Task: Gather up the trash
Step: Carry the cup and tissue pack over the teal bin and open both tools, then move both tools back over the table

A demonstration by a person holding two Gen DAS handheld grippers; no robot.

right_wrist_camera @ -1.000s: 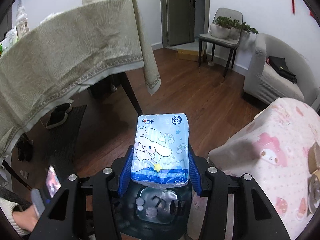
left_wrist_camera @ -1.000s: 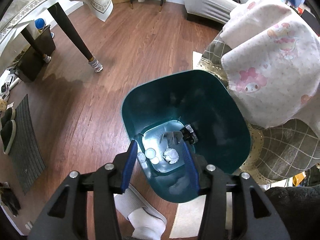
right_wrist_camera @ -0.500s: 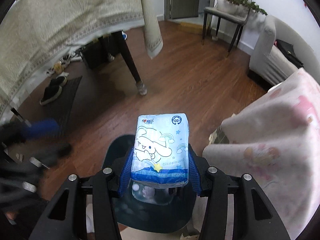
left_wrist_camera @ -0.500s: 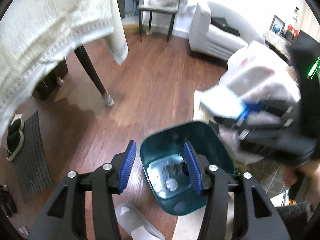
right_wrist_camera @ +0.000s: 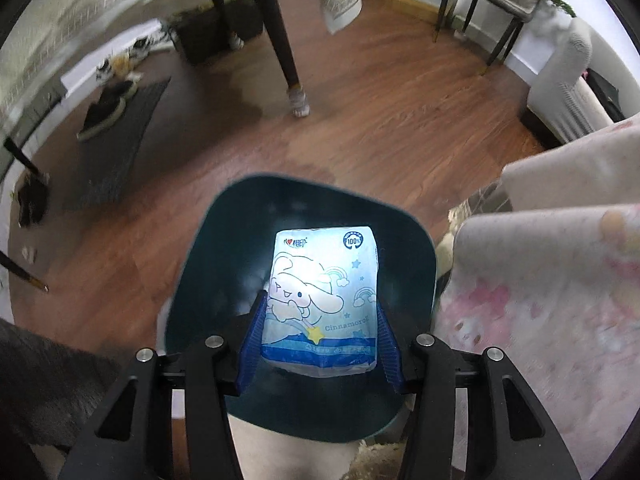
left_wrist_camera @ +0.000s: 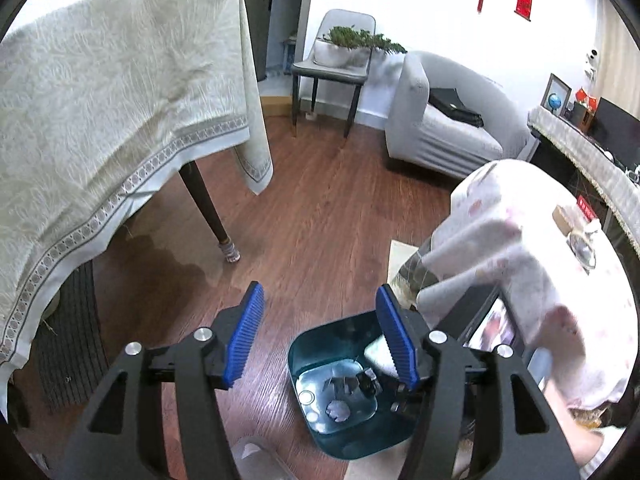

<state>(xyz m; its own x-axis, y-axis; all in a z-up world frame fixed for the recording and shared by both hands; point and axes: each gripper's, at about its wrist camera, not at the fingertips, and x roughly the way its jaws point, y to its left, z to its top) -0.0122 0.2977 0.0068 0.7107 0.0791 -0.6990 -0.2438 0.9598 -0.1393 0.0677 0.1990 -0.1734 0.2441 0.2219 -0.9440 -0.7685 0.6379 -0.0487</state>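
Observation:
A dark teal bin (left_wrist_camera: 308,354) stands on the wood floor; it also shows in the right wrist view (right_wrist_camera: 208,264). Crumpled paper (left_wrist_camera: 338,410) and small scraps lie at its bottom. My right gripper (right_wrist_camera: 318,312) is shut on a blue-and-white Cinnamoroll tissue pack (right_wrist_camera: 324,292) and holds it over the bin's mouth. The pack's white end (left_wrist_camera: 376,354) shows in the left wrist view, inside the bin's rim. My left gripper (left_wrist_camera: 322,338) is open and empty, above and to the left of the bin.
A table with a cream cloth (left_wrist_camera: 100,120) and dark leg (left_wrist_camera: 208,216) stands left. A pink-patterned cloth (left_wrist_camera: 532,272) covers a low table right of the bin. A grey sofa (left_wrist_camera: 440,128), a chair (left_wrist_camera: 332,72) and a dark mat (right_wrist_camera: 116,148) lie beyond.
My right gripper has carried the tissue pack down over the bin's mouth. My left gripper has pulled up and back from the bin.

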